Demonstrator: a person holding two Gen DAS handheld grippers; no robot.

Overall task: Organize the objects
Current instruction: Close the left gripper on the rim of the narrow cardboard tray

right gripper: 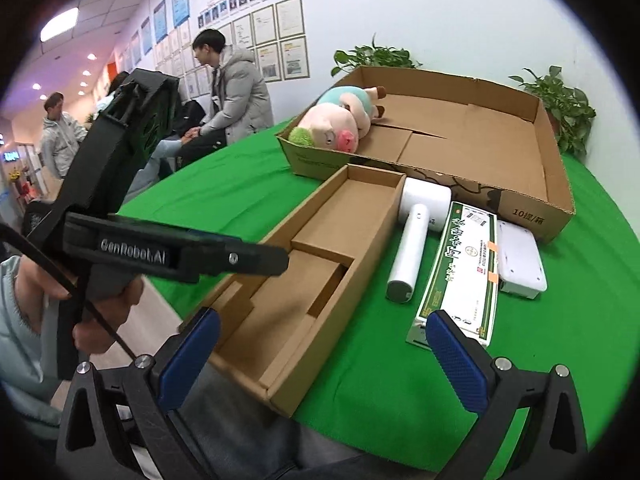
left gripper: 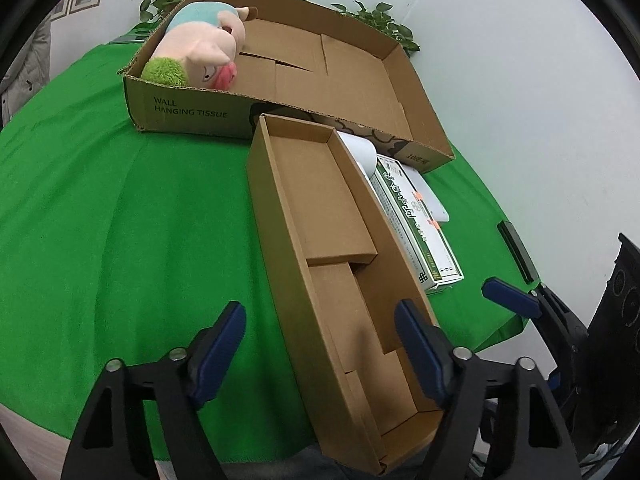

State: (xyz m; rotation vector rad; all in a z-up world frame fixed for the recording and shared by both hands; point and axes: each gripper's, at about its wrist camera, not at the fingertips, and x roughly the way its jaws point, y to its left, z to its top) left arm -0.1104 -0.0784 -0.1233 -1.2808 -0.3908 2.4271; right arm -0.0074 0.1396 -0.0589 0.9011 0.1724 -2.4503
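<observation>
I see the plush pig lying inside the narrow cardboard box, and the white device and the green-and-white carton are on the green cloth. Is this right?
Not quite. The plush pig lies in the large cardboard tray, as the right wrist view shows; the narrow cardboard box holds only cardboard inserts. The white device and green-and-white carton are on the green cloth.

A bright green cloth covers the tabletop [left gripper: 120, 208]. Ahead of the blue, fine-textured fingers [right gripper: 456, 344], the long narrow box [left gripper: 320, 216] is plain brown cardboard. Beyond it, the big tray box [right gripper: 552, 184] is brown with dark lettering. The plush pig [left gripper: 200, 48] is pink with a teal body and green tuft. The flat carton [right gripper: 464, 256] is white with green borders and orange stickers. The roller [right gripper: 412, 248] and small case [right gripper: 520, 260] are white.
</observation>
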